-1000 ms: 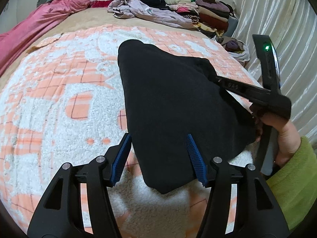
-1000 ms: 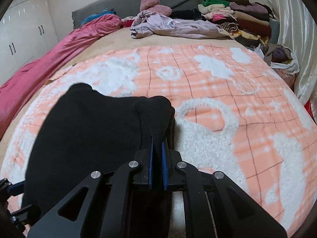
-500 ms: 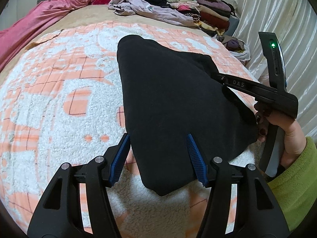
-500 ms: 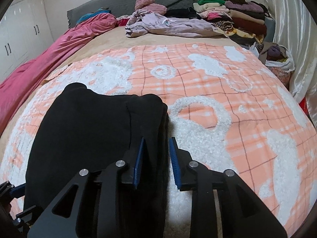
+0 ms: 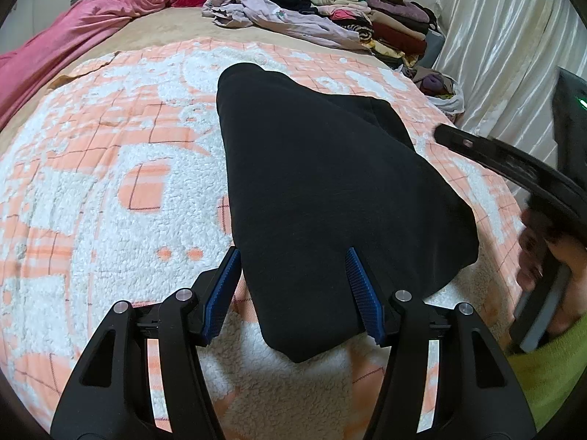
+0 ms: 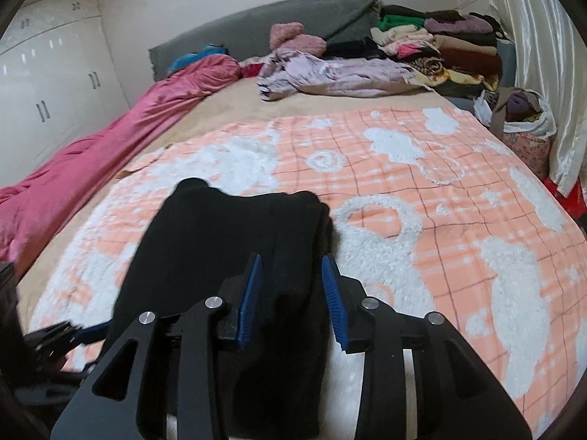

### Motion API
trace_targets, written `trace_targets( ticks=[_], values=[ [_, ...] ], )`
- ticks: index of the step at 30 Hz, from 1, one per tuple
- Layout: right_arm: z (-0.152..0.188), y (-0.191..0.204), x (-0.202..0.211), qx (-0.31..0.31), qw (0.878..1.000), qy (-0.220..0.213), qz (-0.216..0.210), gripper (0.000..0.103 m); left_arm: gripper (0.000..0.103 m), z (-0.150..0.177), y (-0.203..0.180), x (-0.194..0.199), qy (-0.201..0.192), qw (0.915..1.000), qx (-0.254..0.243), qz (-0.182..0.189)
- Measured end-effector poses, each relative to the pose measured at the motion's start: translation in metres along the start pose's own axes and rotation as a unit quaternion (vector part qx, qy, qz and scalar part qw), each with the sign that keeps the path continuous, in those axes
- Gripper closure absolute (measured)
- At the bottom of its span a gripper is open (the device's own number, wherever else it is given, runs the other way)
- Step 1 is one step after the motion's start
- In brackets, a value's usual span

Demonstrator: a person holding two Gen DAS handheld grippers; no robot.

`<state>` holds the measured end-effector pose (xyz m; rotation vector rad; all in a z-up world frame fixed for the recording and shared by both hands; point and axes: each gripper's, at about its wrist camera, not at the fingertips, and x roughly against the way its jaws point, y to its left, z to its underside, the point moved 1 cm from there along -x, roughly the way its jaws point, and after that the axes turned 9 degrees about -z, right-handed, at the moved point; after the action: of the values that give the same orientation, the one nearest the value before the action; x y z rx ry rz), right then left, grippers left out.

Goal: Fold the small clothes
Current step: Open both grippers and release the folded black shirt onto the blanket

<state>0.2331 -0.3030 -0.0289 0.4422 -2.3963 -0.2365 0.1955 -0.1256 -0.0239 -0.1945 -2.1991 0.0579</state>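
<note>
Black garment's [image 6: 220,256] near end behind right gripper [image 6: 291,293]

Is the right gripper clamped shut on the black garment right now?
No: the right gripper's jaws have just been opening, and its blue pads stand apart over the black garment without pressing it.

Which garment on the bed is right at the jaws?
The black garment lying flat on the orange-and-white blanket. The lilac garment and the stacked clothes lie far back by the headboard.

The right gripper [image 6: 291,295] has just been opening its jaws, letting go of the folded black fleece garment [image 6: 220,256], and lifts back from it.
</note>
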Motion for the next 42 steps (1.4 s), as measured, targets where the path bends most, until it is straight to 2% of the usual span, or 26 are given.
trace_targets(
  ticks=[6, 8, 11, 12, 13, 14, 18, 20, 22, 33, 37, 42],
  values=[
    [0.026, 0.013, 0.022, 0.007, 1.000, 0.004, -0.029, 0.070, 0.053, 0.003, 0.001, 0.007, -0.009, 1.0000, 0.001, 0.002],
    [0.034, 0.015, 0.020, 0.006, 0.999, 0.016, -0.029, 0.065, 0.053, 0.004, 0.003, 0.010, -0.012, 0.9999, 0.004, 0.002],
    [0.043, 0.011, 0.010, -0.006, 0.999, 0.035, -0.029, 0.064, 0.053, 0.005, 0.005, 0.015, -0.016, 0.9998, 0.010, 0.001],
    [0.046, 0.009, 0.007, -0.010, 0.999, 0.039, -0.031, 0.066, 0.053, 0.006, 0.006, 0.016, -0.017, 0.9998, 0.010, 0.000],
    [0.049, 0.009, 0.003, -0.012, 0.998, 0.044, -0.039, 0.083, 0.053, 0.006, 0.006, 0.016, -0.016, 0.9998, 0.010, -0.001],
    [0.051, 0.008, 0.003, -0.016, 0.998, 0.045, -0.051, 0.087, 0.053, 0.006, 0.005, 0.016, -0.014, 0.9999, 0.008, -0.004],
    [0.052, 0.003, 0.017, -0.025, 0.998, 0.024, -0.051, 0.088, 0.053, 0.003, 0.000, 0.018, -0.016, 0.9999, -0.002, -0.005],
    [0.056, -0.001, 0.016, -0.027, 0.999, 0.027, -0.034, 0.088, 0.053, 0.002, -0.003, 0.014, -0.013, 0.9998, -0.011, -0.011],
    [0.063, -0.005, 0.007, -0.041, 0.998, 0.038, -0.037, 0.086, 0.053, 0.003, -0.003, 0.007, -0.006, 0.9999, -0.008, -0.013],
    [0.067, 0.007, 0.009, -0.026, 0.999, 0.029, 0.007, 0.076, 0.053, 0.005, -0.002, 0.007, -0.006, 0.9998, -0.008, -0.014],
    [0.069, 0.007, 0.012, -0.026, 0.999, 0.026, 0.027, 0.063, 0.053, 0.006, -0.002, 0.008, -0.006, 0.9999, -0.007, -0.014],
    [0.069, 0.005, 0.017, -0.037, 0.999, 0.022, 0.022, 0.060, 0.053, 0.006, -0.002, 0.013, -0.011, 0.9999, -0.006, -0.011]
  ],
)
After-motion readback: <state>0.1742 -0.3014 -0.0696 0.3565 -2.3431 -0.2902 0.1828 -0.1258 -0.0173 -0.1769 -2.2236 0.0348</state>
